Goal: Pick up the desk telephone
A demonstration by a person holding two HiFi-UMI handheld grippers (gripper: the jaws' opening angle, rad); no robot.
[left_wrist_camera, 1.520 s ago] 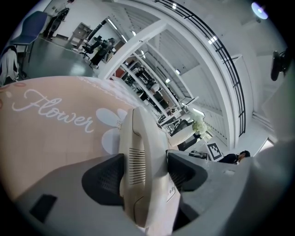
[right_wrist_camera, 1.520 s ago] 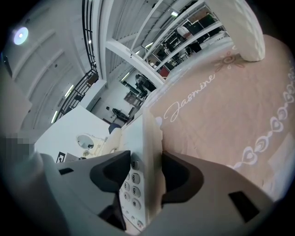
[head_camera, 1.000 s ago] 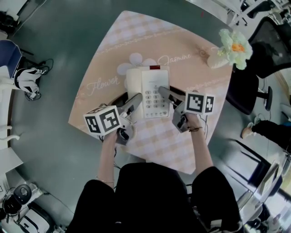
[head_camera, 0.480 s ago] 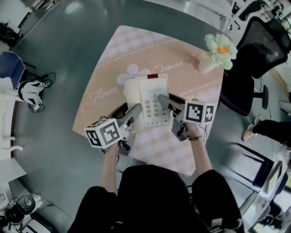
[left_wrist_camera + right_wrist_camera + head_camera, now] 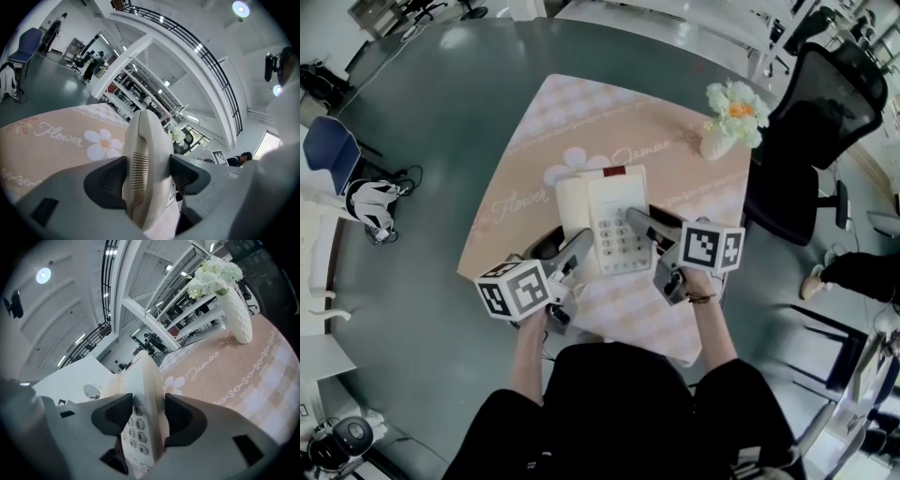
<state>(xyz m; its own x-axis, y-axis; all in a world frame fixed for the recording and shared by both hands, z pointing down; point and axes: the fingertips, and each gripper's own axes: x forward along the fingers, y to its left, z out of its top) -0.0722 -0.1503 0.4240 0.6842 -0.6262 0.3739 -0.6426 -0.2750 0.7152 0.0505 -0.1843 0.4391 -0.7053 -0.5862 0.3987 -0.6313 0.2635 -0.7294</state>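
Note:
A cream desk telephone (image 5: pixel 605 220) with a keypad and handset hangs above the beige tablecloth (image 5: pixel 548 122), held from both sides. My left gripper (image 5: pixel 577 246) is shut on its left edge, where the handset (image 5: pixel 143 164) sits between the dark pads. My right gripper (image 5: pixel 639 223) is shut on the right edge of the telephone (image 5: pixel 140 413), with the keypad side showing between the pads. Both grippers point forward and slightly down, their marker cubes toward the person.
A white vase of flowers (image 5: pixel 727 117) stands at the table's far right corner and shows as the vase (image 5: pixel 236 310) in the right gripper view. A black office chair (image 5: pixel 811 131) is right of the table. Grey floor surrounds the table (image 5: pixel 675 337).
Both grippers have risen together with the telephone clamped between them; the phone sits higher above the cloth. The head view has shifted, so the table looks farther away.

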